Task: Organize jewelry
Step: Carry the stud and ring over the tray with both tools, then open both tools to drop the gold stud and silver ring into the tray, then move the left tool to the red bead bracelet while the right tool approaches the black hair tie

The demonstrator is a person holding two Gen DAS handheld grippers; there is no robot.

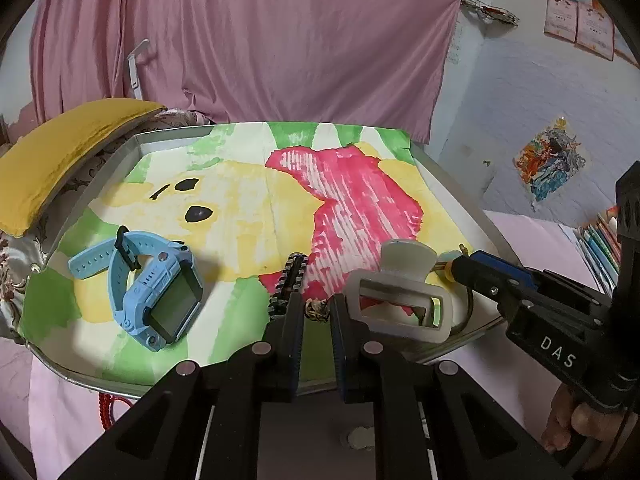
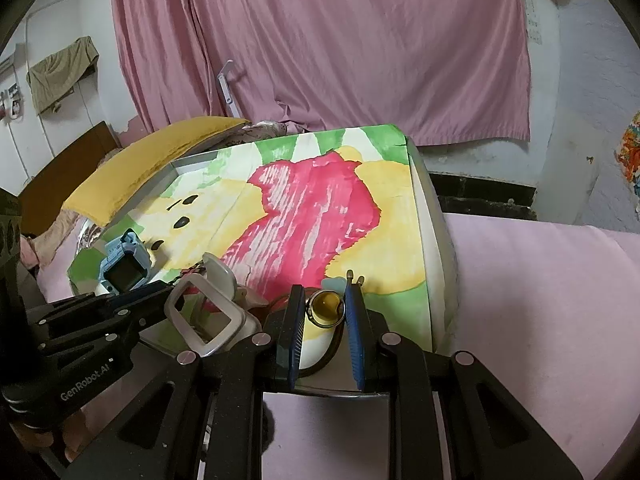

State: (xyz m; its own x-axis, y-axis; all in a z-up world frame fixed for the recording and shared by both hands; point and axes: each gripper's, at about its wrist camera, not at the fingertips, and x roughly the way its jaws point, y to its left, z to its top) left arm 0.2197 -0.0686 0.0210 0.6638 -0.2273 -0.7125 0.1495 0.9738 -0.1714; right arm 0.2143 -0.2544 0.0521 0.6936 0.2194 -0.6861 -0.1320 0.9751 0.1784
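The left gripper pinches a beaded bracelet and the right gripper narrowly clasps a gold ring over the painted tray holding a blue smartwatch and hair claw.

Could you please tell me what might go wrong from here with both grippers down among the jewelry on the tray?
1. The right gripper brackets a small ring near the tray's front edge; a slip could send it off.
2. The left gripper pinches a beaded bracelet; lifting may drag it into the gray hair claw alongside.
3. The grippers work close together and could collide.
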